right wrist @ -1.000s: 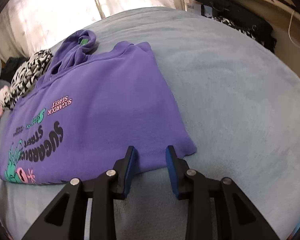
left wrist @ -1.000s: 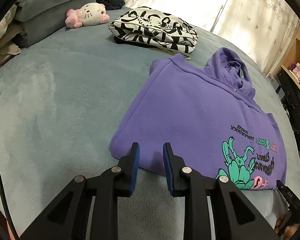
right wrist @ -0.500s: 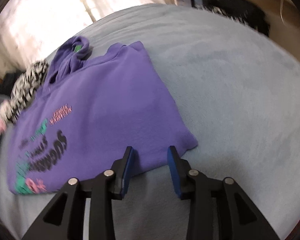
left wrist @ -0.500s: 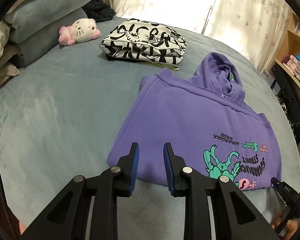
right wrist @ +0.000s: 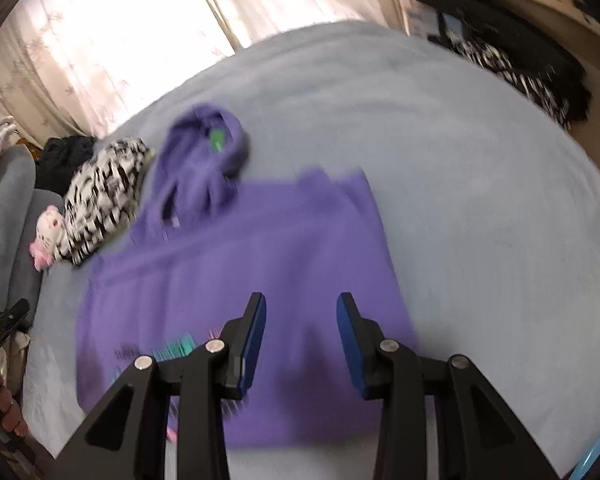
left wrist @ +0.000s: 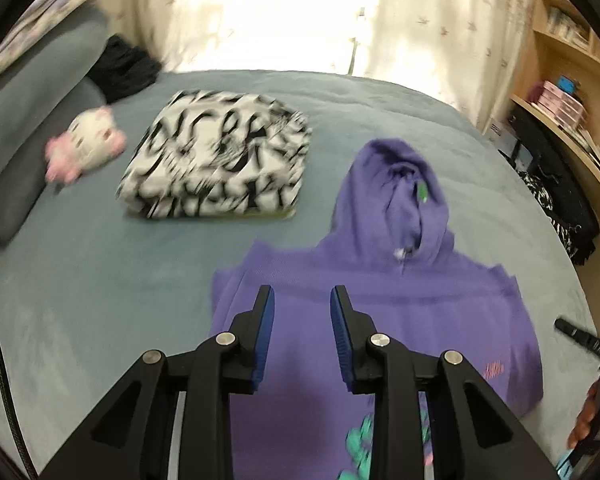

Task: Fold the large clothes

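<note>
A purple hoodie lies folded flat on the grey-blue bed, its hood toward the window. In the left wrist view my left gripper hovers above the hoodie's left shoulder area. Its jaws are opening and nothing is between them. In the right wrist view the same hoodie lies below my right gripper, which is open and empty above the garment's right half. The picture is blurred by motion. Each gripper also shows at the edge of the other's view, the right gripper and the left gripper.
A folded black-and-white garment and a pink-and-white plush toy lie at the bed's far left, beside grey pillows. Dark clothes sit by the curtain. A wooden shelf and black clothing flank the right side.
Both grippers have lifted away from the hoodie's near hem and moved forward over its body. The jaws of both stand a little wider. The hoodie lies as before.
</note>
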{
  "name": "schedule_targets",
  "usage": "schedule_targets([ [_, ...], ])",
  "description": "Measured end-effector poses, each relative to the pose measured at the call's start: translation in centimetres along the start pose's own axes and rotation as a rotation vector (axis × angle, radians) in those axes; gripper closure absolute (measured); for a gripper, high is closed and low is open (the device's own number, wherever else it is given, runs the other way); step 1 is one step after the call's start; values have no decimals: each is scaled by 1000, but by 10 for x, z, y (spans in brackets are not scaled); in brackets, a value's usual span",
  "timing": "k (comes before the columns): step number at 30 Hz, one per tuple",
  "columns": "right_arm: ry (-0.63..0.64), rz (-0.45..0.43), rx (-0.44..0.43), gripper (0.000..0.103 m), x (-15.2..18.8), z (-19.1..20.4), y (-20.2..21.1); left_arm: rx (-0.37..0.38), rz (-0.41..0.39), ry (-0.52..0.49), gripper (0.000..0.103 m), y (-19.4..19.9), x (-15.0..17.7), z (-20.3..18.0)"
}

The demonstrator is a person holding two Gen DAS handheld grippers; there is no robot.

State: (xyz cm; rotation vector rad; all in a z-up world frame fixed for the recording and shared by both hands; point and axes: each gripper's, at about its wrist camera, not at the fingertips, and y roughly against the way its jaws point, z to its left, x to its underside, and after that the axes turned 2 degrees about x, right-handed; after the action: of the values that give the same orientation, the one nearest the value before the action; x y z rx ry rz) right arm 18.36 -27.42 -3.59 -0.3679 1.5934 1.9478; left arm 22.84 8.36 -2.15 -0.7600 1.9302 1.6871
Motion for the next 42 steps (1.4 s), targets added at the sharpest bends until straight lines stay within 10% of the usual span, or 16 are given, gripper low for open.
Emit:
schedule_targets([
  [4,25,-36,-21,66,-54,15,-8,29,11,-74,58,-40,-43,-27],
  [11,50,-9,-41,65,-131,43,-80,50,119,-84,56,-147,-98,-55],
  [21,121,104,-39,65,-164,84,-210,37,238,-69,56,-291,-113,-62],
  [30,91,172,-35,66,-179,90,-276,83,266,-48,56,-340,-112,-63],
  [32,75,161,-24,99,-178,87,-279,86,262,-50,55,-343,-112,-63],
  [42,37,-34,-109,99,-172,41,-205,156,280,-21,44,-343,-118,-43],
])
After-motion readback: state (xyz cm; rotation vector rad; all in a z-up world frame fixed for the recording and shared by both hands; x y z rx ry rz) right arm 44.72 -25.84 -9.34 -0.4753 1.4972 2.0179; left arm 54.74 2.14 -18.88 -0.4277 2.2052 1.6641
